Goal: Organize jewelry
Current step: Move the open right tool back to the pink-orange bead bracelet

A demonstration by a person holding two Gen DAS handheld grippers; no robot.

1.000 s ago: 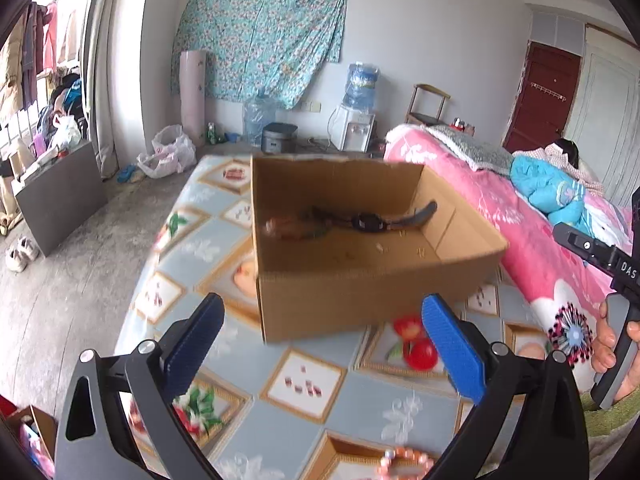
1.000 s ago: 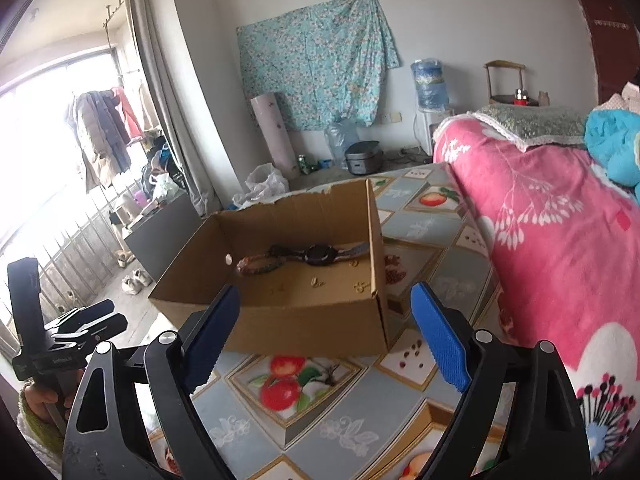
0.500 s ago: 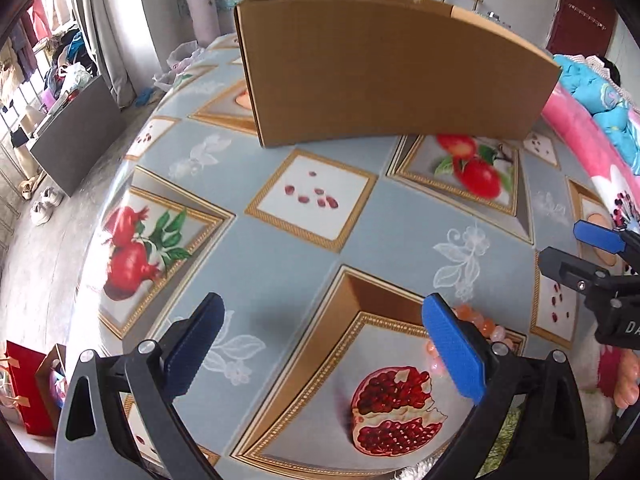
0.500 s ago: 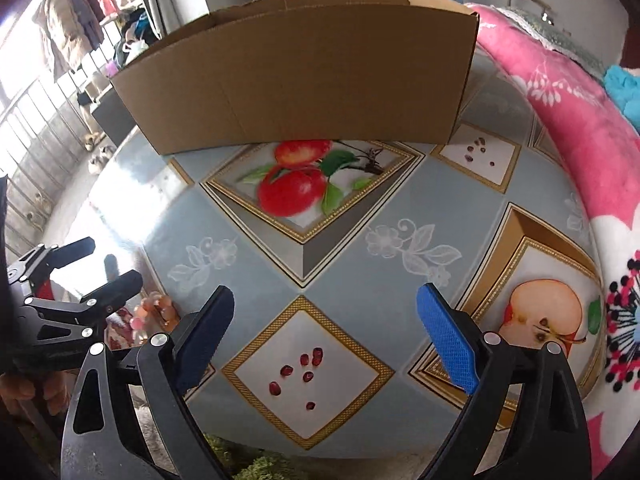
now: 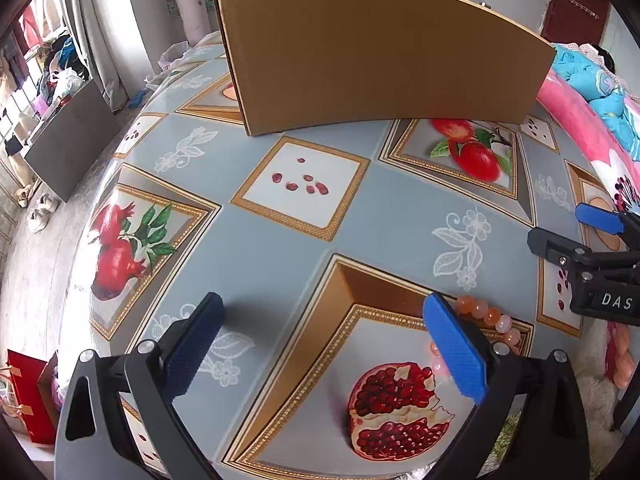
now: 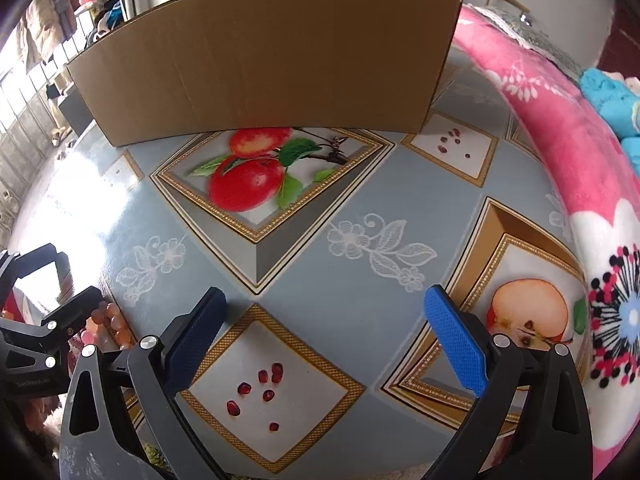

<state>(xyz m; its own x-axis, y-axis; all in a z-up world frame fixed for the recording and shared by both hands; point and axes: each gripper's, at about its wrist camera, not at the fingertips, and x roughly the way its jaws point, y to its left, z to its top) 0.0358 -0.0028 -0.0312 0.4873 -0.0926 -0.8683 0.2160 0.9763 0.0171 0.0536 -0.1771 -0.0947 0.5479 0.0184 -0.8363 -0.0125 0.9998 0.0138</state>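
Note:
A bracelet of orange and pink beads (image 5: 490, 318) lies on the patterned tablecloth near the table's front edge, partly hidden behind my left gripper's right finger. My left gripper (image 5: 324, 344) is open and empty, low over the cloth, with the bracelet just right of it. The bracelet also shows in the right wrist view (image 6: 110, 322), left of my right gripper (image 6: 326, 338), which is open and empty over the cloth. The cardboard box (image 5: 380, 52) stands farther back; its inside is hidden from both views.
The table (image 5: 280, 208) wears a blue cloth with fruit prints. A pink blanket on a bed (image 6: 560, 128) borders the table's right side. A grey cabinet and clothes (image 5: 68, 132) stand on the floor to the left.
Both grippers have dropped from above the box to low over the cloth near the front edge. The box's inside has gone out of sight and the bracelet has come close to the left gripper.

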